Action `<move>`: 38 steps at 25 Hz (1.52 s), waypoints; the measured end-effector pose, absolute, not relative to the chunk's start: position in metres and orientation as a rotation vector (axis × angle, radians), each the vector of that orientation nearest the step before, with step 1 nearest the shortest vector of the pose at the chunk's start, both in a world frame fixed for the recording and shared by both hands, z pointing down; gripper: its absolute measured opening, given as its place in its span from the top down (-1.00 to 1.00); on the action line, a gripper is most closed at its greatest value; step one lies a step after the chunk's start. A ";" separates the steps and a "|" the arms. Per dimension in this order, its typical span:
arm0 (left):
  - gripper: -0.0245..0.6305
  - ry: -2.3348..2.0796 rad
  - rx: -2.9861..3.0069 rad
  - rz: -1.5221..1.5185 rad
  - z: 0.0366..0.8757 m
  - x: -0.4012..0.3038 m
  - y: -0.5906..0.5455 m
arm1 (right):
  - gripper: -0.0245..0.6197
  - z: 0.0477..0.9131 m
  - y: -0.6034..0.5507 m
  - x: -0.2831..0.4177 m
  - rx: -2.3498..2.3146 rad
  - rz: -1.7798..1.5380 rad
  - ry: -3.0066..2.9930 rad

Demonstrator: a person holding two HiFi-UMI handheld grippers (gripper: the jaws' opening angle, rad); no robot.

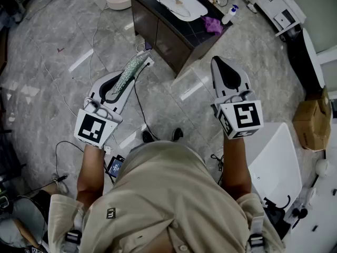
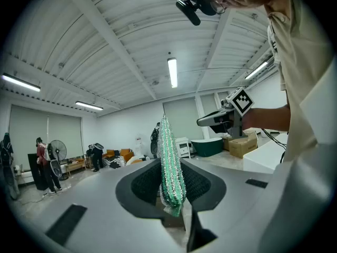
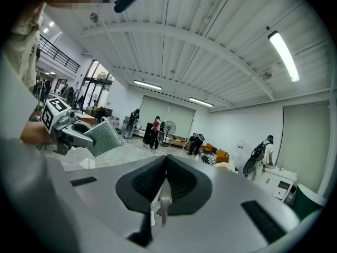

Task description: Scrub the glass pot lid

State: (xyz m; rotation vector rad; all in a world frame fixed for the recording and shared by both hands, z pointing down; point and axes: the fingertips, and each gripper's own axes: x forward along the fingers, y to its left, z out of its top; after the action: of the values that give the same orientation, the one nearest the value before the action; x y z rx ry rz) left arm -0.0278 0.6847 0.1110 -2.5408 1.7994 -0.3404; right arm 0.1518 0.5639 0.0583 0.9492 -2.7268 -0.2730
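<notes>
Currently, left gripper (image 2: pixel 171 168) jaws clamped on a green scouring pad (image 2: pixel 170 154) standing edge-on between them, right gripper (image 3: pixel 164 163) jaws closed together on nothing, glass pot lid (image 1: pixel 178 5) well ahead of both jaw sets, in a white basin (image 1: pixel 199 10) on a dark cabinet (image 1: pixel 158 31).

Bright, even indoor light. Ceiling tube (image 2: pixel 172 73) blown out white in left gripper view; second tube (image 3: pixel 283 56) likewise in right gripper view. Floor (image 1: pixel 47 88) glossy, pale reflection streaks, shadows soft. Gripper views: strong fisheye, black corners, ceiling beams bowed. Sponge (image 2: pixel 169 162) sharp, glinting; far room slightly soft.
</notes>
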 end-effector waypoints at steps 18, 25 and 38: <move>0.62 1.870 -2.548 -0.318 0.128 -0.056 0.672 | 0.84 0.068 0.540 0.123 0.916 -0.242 -2.740; 0.62 1.965 -2.509 -0.390 0.144 -0.069 0.628 | 0.84 0.094 0.477 0.107 0.853 -0.128 -2.799; 0.62 2.115 -2.417 -0.508 0.145 -0.067 0.494 | 0.84 0.120 0.318 0.079 0.694 0.007 -2.861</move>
State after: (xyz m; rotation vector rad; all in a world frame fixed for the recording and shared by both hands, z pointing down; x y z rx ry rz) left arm -0.0670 0.4944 0.1452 -2.4169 2.1153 -0.5077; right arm 0.0785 0.3179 0.1201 0.6939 -2.8609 0.0074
